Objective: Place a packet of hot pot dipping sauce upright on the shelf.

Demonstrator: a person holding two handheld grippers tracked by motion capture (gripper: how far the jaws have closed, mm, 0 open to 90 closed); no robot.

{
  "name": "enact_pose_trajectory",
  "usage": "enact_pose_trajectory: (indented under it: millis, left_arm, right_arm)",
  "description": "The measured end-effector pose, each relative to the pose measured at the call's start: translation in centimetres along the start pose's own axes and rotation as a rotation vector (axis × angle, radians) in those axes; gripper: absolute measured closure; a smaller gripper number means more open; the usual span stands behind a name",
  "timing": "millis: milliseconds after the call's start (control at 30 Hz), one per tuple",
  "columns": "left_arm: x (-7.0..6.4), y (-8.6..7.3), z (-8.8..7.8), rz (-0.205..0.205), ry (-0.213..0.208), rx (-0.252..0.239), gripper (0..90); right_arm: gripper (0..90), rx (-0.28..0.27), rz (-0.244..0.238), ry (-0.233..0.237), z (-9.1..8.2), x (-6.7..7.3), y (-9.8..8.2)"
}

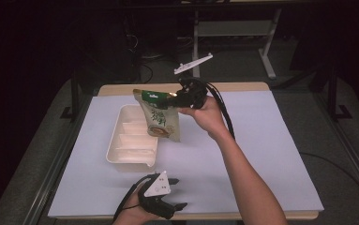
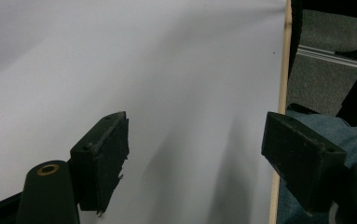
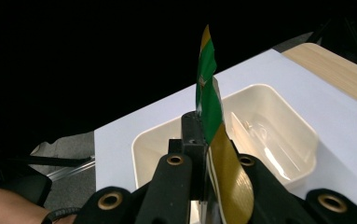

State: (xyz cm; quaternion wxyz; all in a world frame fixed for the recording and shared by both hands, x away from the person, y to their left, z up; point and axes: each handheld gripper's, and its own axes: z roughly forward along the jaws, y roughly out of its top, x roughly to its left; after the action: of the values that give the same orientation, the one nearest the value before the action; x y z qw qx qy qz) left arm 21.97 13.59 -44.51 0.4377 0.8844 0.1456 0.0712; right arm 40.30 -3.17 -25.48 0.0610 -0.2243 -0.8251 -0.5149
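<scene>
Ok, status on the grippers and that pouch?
Right gripper shut on green pouch, held above cream tray. Left gripper open, low over table. Nothing in the way.

From my high view, the snack pouch (image 1: 160, 117) hid part of the cream divided tray (image 1: 132, 136), and its print was too small to read. The right gripper's (image 3: 204, 140) own camera cut the pouch off below.
</scene>
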Motion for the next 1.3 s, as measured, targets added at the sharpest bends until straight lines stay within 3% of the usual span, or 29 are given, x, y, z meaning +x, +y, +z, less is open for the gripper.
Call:
enact_pose_trajectory:
  millis: [700,1300]
  left_arm:
    - [0.1,0.0,-0.1,-0.007,-0.004,-0.01,22.2]
    - [0.2,0.0,-0.3,-0.015,0.0,-0.023,22.1]
  right_arm:
    - [89.4,0.009,-0.005,0.062,5.3,0.1,1.2]
    - [89.4,0.034,-0.003,0.067,8.7,0.1,1.2]
